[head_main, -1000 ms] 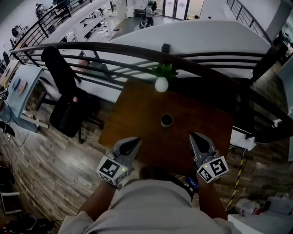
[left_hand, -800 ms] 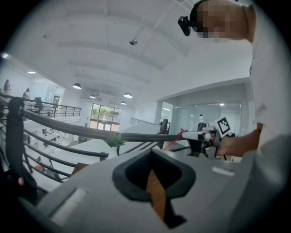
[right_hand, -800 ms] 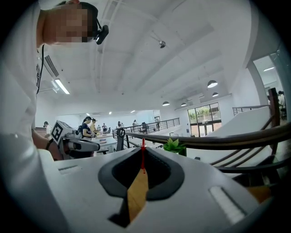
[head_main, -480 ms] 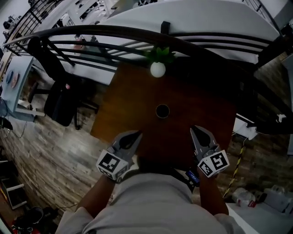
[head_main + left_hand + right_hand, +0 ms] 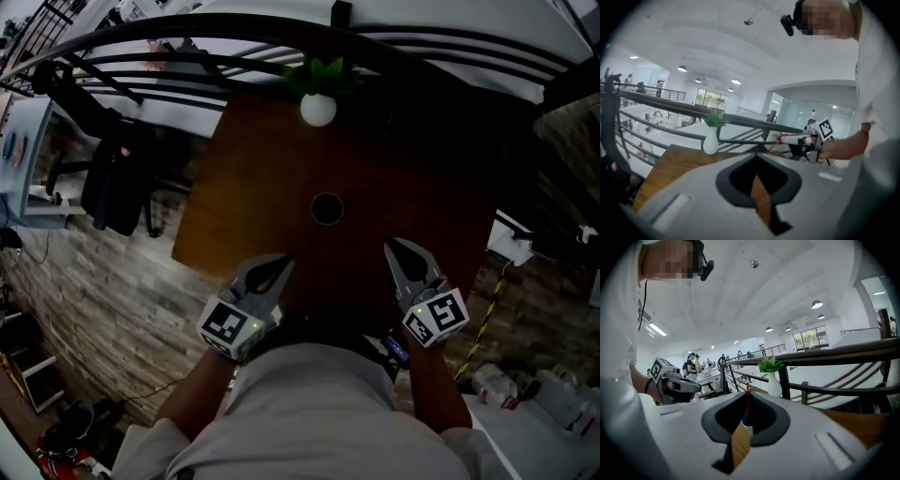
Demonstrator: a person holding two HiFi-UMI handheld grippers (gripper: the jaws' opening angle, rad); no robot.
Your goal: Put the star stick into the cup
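Note:
A small dark round cup (image 5: 326,208) stands in the middle of the brown table (image 5: 244,178). My right gripper (image 5: 392,246) hovers over the table's near edge, right of and nearer than the cup. It is shut on the thin red star stick (image 5: 747,399), which pokes out past its tips. The left gripper view shows the same stick, its red star (image 5: 781,138) at the right gripper's (image 5: 797,139) tip. My left gripper (image 5: 281,265) is shut and holds nothing, left of and nearer than the cup. The stick cannot be made out in the head view.
A white vase (image 5: 318,109) with a green plant stands at the table's far edge, in front of a dark railing (image 5: 234,37). A black office chair (image 5: 117,178) is on the wooden floor to the left. White clutter (image 5: 506,246) lies to the right.
The head view has tipped, so the table, cup and vase sit higher in the picture. Both grippers stay at the table's near edge, shut as before.

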